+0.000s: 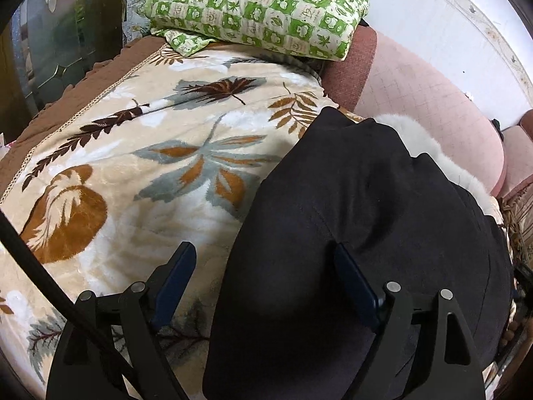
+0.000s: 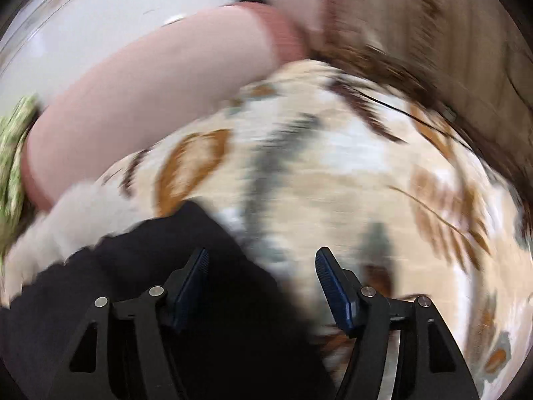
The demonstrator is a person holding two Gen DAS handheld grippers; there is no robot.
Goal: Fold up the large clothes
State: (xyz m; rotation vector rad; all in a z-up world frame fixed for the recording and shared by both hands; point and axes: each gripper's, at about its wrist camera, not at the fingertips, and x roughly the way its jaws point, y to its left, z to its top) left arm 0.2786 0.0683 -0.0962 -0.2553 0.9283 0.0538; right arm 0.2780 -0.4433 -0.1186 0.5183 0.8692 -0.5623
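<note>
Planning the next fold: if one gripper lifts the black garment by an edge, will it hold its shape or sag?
The black garment will probably sag: it lies in soft folds on the leaf-print blanket. Its thick-looking cloth and white furry trim suggest some weight. The plush blanket may drag on it if pushed.

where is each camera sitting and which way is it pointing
Left wrist: sits on the left gripper, angled down at a black garment on a leaf-print blanket; its open jaws show.
Right wrist: sits on the right gripper, angled down, blurred; its open jaws show.
Shared: garment, blanket, green pillow, pink cushion.
</note>
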